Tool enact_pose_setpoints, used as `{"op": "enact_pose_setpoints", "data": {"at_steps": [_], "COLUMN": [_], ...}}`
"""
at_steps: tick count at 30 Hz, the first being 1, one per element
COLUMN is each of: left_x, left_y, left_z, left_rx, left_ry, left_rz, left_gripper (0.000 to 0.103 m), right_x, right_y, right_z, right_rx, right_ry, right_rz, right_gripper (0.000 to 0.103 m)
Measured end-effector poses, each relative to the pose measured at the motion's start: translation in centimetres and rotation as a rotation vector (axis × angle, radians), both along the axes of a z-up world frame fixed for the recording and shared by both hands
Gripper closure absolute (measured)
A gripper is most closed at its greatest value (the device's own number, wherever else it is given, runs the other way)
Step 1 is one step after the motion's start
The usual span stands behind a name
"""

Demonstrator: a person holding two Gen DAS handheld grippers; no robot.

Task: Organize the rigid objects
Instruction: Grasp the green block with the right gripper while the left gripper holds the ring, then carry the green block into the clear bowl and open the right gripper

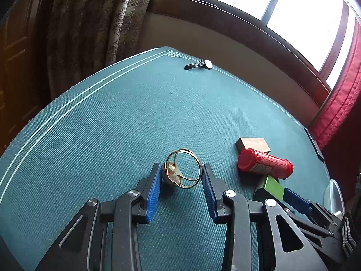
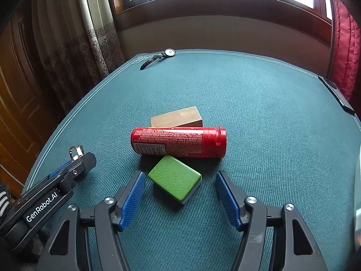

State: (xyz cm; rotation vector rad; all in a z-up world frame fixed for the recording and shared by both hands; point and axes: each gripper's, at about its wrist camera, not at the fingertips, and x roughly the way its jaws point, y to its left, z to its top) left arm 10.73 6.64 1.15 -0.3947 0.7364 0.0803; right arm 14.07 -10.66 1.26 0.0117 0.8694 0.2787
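Observation:
A gold ring stands on edge on the green table cloth, between the blue pads of my left gripper; the pads touch or nearly touch both its sides. The ring also shows in the right wrist view. My right gripper is open, its fingers on either side of a green block. A red tube lies on its side behind the block, and a brown block lies behind the tube. A wristwatch lies at the far edge.
A clear plastic container stands at the right edge of the table. A dark flat object lies at the right rim. Curtains hang to the left, a window is behind, and red fabric is on the right.

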Motion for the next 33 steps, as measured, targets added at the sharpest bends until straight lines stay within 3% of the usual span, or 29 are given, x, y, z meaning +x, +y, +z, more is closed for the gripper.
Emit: {"op": "enact_pose_setpoints", "data": {"at_steps": [8, 33], "left_x": [0.0, -0.2], "left_y": [0.2, -0.2], "left_z": [-0.1, -0.1], "left_rx": [-0.002, 0.007], "left_ry": [0.0, -0.007], "left_rz": [0.001, -0.012], "left_gripper": [0.066, 0.066], "right_x": [0.1, -4.5], "right_y": [0.7, -4.0], "right_z": [-0.2, -0.2], "right_rx": [-0.055, 0.002], "right_ry": [-0.026, -0.005], "right_rz": [0.006, -0.08], "right_gripper": [0.053, 0.053]}}
